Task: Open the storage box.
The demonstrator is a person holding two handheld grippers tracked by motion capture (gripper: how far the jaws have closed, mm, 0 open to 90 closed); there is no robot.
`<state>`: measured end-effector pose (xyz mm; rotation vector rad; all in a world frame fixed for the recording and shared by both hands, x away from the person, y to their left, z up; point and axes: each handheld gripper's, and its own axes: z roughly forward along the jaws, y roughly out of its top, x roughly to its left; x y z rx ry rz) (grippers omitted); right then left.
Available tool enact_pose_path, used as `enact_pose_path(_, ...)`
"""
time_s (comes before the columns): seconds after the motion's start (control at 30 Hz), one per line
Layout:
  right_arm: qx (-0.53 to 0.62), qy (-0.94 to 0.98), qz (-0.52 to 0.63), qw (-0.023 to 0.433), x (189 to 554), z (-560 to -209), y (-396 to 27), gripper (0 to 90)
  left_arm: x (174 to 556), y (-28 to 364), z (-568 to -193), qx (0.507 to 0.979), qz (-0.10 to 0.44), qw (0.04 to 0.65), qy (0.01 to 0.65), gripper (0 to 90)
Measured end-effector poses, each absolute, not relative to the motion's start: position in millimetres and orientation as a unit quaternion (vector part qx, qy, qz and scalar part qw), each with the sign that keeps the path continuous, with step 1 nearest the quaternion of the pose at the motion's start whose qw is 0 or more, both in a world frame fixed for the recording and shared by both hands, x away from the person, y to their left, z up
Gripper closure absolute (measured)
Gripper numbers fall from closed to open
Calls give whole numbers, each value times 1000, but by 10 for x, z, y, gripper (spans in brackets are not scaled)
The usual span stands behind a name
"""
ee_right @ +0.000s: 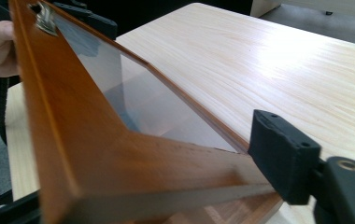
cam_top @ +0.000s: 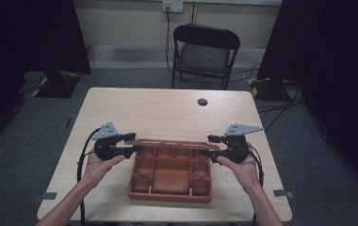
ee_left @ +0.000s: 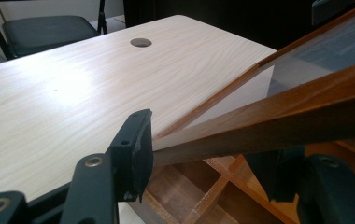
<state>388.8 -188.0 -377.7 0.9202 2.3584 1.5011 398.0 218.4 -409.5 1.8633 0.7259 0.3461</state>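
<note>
Lid (cam_top: 170, 142) raised over box (cam_top: 170, 176); far edge blurred, gripper contact unclear.

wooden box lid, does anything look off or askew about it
Nothing looks damaged or spilled. The glass-paned lid stands partly raised over the back of the compartment box, with the left hand-held gripper and right hand-held gripper at its two ends. It looks level from side to side. The compartments look empty.
</note>
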Motion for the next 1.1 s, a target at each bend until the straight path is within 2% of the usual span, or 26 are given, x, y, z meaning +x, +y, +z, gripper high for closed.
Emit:
enact_pose_path(0.27, 322, 793, 509, 97, 3969, -3816, -1896, 432, 4045, 2173, -4111, 771, 137, 539, 311, 432)
enact_pose_path(0.73, 338, 779, 518, 104, 4097, -3870, -1903, 449, 4177, 2097, -4085, 777, 144, 530, 307, 468)
enact_pose_path(1.1, 351, 779, 511, 96, 4206, -3945, -1947, 462, 4303, 2098, -4200, 779, 126, 523, 323, 477)
